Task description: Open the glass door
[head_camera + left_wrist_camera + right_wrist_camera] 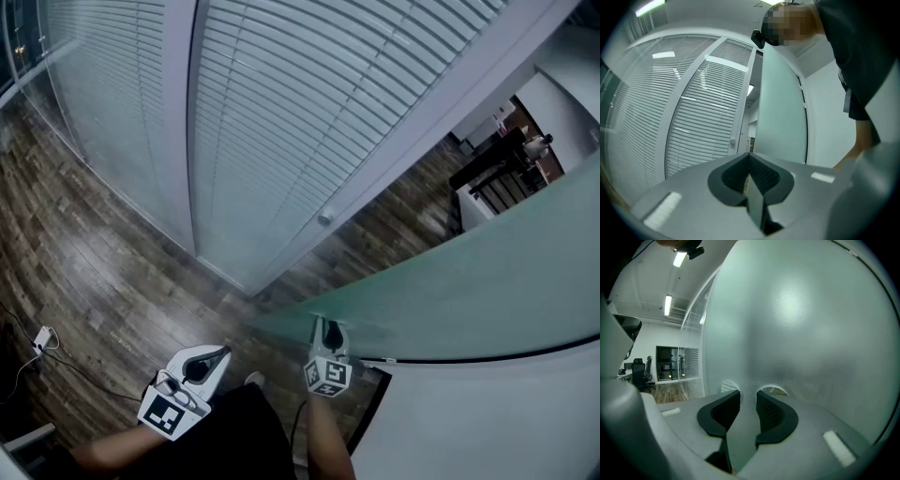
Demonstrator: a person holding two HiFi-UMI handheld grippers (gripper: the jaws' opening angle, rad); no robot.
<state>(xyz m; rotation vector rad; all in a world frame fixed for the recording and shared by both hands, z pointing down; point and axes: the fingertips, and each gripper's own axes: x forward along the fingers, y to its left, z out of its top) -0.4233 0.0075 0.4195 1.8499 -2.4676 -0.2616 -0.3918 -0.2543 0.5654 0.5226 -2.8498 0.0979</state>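
The tall, frosted, green-tinted glass door (487,281) stands partly swung out. Its smooth pane runs from 6 o'clock of the head view out toward 3 o'clock, and its free edge is met by the right gripper (328,333). In the right gripper view that edge is seen passing between the two dark ribbed pads (771,411), which are clamped on it from either side. The thin, hard slab fills most of that view. The left gripper (214,359), at 7 o'clock, is held apart from the door, its jaws clenched together on nothing, as the left gripper view shows.

The step in hand is judged to be the swinging of the door wider. It is best done by a level pull along the door's arc, with the wrist turned with the pane so that the pads lie flat on the slick glass. A twisted grip on such a surface could slip off the edge.

The dark wood-plank floor (94,262) is matt and grained. The white slatted blinds (281,112) behind the pale-framed partition are finely ribbed.
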